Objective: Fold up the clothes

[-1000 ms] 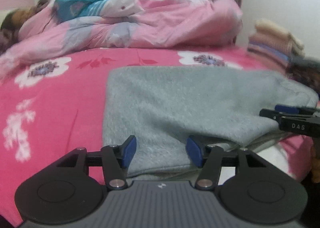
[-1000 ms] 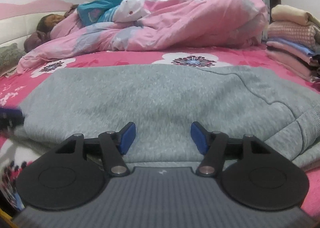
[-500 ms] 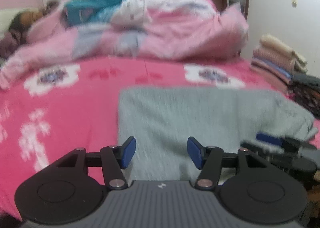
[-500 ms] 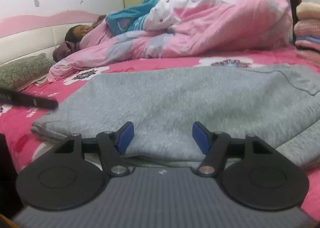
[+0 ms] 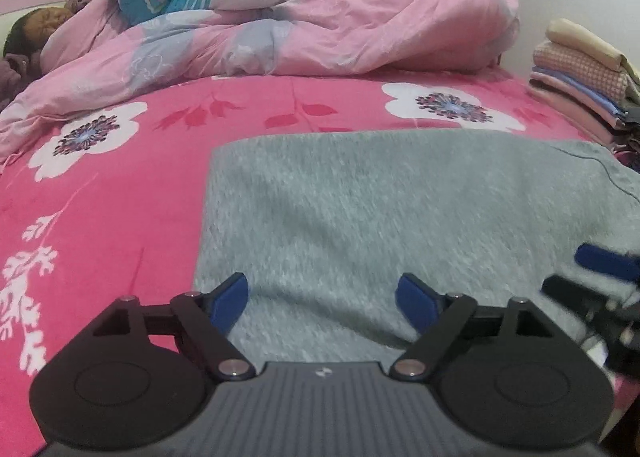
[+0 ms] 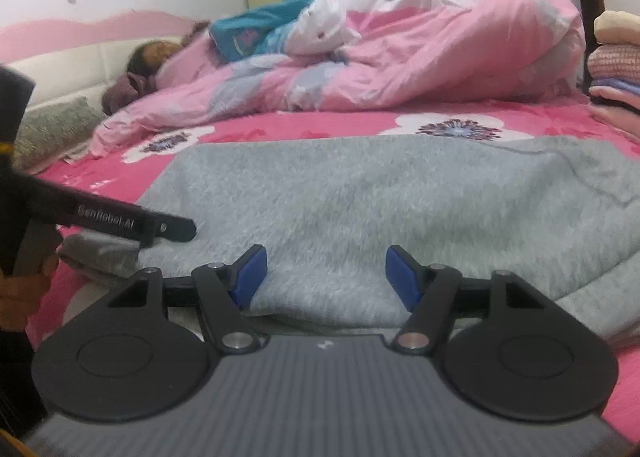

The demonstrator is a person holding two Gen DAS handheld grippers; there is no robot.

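Left claw (image 5: 322,299): jaws lately widened and parted, nothing gripped, drawn rightward along the near hem of the grey garment (image 5: 400,217), which is laid folded flat on the bed (image 5: 120,185); right claw (image 6: 322,277) likewise parted and empty; next fold judged pending.

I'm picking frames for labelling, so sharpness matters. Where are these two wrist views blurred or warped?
Left wrist view: the grey garment is streaked with motion blur and the right gripper at the edge is smeared; the flowered sheet bulges from fisheye. Right wrist view: mostly sharper, corners dark, folded pile soft at the rim.
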